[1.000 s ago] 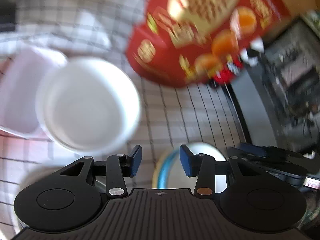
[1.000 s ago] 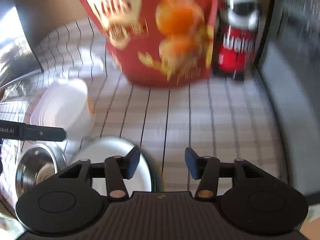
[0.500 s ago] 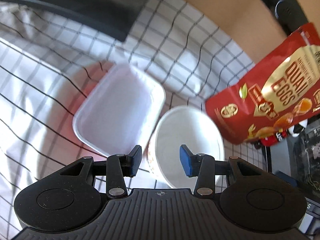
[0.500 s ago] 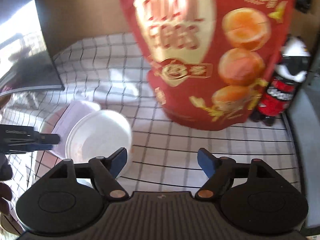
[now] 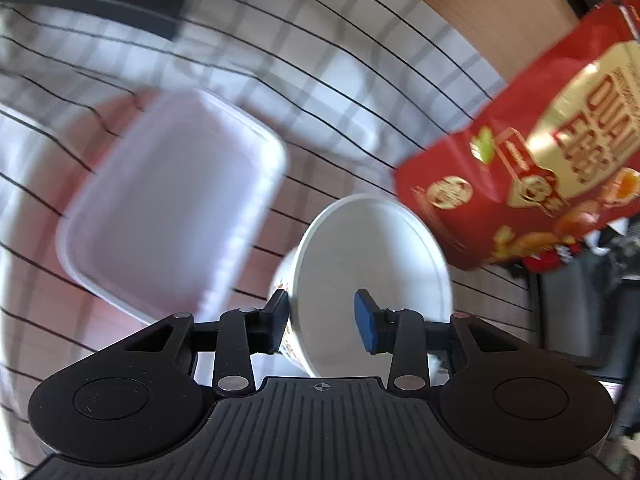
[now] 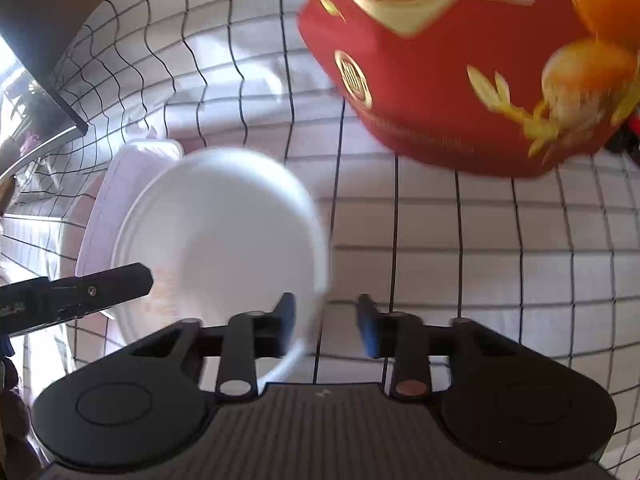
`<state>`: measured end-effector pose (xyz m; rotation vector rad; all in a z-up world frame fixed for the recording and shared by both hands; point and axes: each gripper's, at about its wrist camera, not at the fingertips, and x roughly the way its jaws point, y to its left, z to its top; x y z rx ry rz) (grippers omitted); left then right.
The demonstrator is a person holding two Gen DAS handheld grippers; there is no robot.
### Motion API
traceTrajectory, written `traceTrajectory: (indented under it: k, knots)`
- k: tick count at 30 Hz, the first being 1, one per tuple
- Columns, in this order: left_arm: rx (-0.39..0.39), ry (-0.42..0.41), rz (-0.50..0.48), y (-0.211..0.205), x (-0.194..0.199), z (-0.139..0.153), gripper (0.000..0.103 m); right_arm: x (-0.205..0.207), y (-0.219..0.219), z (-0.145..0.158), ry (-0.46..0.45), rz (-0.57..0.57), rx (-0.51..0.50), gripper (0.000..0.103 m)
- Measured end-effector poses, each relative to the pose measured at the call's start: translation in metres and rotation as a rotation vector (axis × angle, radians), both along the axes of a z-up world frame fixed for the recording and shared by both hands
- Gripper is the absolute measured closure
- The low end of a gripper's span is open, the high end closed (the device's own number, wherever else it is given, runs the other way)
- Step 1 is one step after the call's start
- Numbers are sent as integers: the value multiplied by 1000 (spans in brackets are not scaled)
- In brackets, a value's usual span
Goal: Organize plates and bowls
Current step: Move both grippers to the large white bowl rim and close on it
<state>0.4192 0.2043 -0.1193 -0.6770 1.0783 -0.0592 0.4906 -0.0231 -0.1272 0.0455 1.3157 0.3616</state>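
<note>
A white round paper bowl [image 5: 372, 276] stands on the checked tablecloth; it also shows in the right wrist view [image 6: 224, 248]. My left gripper [image 5: 322, 320] is open, its fingers straddling the bowl's left wall, one finger outside and one inside. My right gripper [image 6: 326, 326] is open, its fingers straddling the bowl's right rim. A white rectangular plastic container [image 5: 168, 204] lies just left of the bowl and shows behind it in the right wrist view [image 6: 120, 184].
A red quail-egg snack bag [image 5: 532, 156] stands right behind the bowl, large in the right wrist view [image 6: 480, 60]. A dark appliance [image 5: 580, 312] is at the right. The left gripper's finger [image 6: 80, 296] shows in the right wrist view.
Both grippers moved in onto the white bowl, each now straddling one side of its rim. The right gripper's jaws narrowed from half a second ago.
</note>
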Motion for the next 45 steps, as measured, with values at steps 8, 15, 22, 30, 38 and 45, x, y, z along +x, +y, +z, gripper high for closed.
traceTrajectory:
  k: [8,15,22,30,38,45]
  knots:
    - [-44,-21,-93,-43,21,6,64,-5,-41,15,-81,-7,-19,73]
    - [15,24,-153,-69,38,-2,66,-8,-82,18,-79,-89,3,72]
    - [39,32,-181,-71,40,-4,66,-12,-108,24,-96,-125,30,67]
    - [93,73,-213,-85,60,-19,65,18,-81,-8,23,-159,105,65]
    - [124,105,-196,-87,73,-40,66,32,-71,-28,114,-162,106,63]
    - [147,48,-154,-83,65,-11,67,27,-64,-5,54,-126,140,64]
